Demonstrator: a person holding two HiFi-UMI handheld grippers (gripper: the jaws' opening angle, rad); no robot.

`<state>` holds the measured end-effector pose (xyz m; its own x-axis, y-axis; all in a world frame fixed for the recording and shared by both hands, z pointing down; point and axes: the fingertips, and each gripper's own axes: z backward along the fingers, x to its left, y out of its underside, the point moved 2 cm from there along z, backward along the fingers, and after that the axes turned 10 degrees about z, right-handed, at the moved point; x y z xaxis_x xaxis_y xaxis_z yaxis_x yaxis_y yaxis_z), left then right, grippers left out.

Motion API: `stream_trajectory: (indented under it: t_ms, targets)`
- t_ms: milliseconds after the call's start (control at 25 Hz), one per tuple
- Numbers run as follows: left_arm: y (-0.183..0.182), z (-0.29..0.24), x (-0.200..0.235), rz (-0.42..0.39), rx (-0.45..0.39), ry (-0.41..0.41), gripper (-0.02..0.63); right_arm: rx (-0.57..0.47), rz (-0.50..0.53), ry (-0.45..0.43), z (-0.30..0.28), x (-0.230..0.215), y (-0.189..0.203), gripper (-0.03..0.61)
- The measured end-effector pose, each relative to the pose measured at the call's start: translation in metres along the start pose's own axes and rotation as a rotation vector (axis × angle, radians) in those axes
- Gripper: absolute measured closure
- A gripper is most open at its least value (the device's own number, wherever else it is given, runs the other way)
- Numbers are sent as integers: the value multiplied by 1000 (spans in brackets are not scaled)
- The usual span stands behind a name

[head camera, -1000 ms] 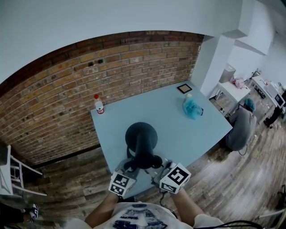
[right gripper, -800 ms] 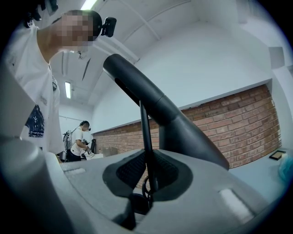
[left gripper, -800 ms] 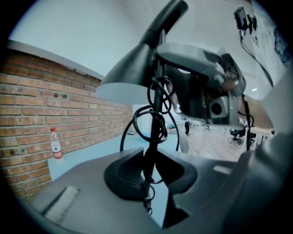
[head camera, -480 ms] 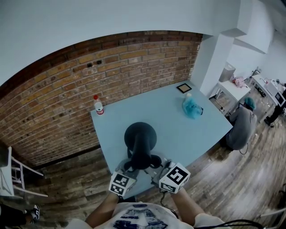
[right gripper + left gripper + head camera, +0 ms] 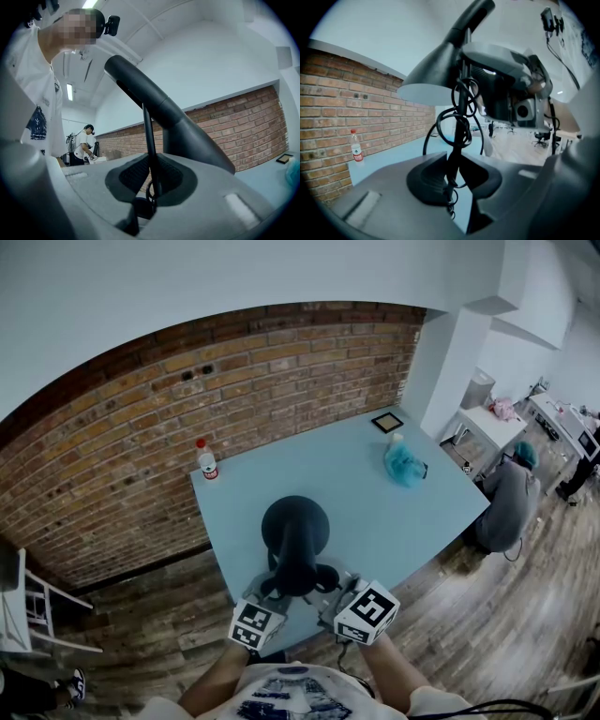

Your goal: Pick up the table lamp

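Observation:
The black table lamp (image 5: 295, 526) is held over the near edge of the light blue table (image 5: 375, 512), its cone shade facing away from me. Both grippers grip its thin stem from below the shade. My left gripper (image 5: 278, 585) is shut on the stem (image 5: 457, 140), where the black cable (image 5: 445, 124) is looped round it. My right gripper (image 5: 328, 589) is shut on the same stem (image 5: 150, 150) from the other side, with the shade (image 5: 187, 136) rising above its jaws. The lamp's foot is hidden behind the shade and the grippers.
A water bottle (image 5: 207, 459) stands at the table's far left corner by the brick wall. A teal cloth bundle (image 5: 403, 465) and a small dark frame (image 5: 387, 423) lie at the far right. A seated person (image 5: 506, 498) is beside the table's right end, and a white chair (image 5: 23, 606) stands left.

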<state>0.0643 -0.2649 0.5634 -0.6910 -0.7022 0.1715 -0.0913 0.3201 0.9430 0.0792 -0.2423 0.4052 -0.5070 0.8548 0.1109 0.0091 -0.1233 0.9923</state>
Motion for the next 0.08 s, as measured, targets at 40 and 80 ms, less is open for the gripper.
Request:
stream_trajectory:
  t_ms: [40,80]
  targets:
    - [-1,0,0,0,-3,2,540,1,0,0,0,0,0,537]
    - [-2,-1,-1,-1,-7,4,540,2,0,-1,0,0,0,537]
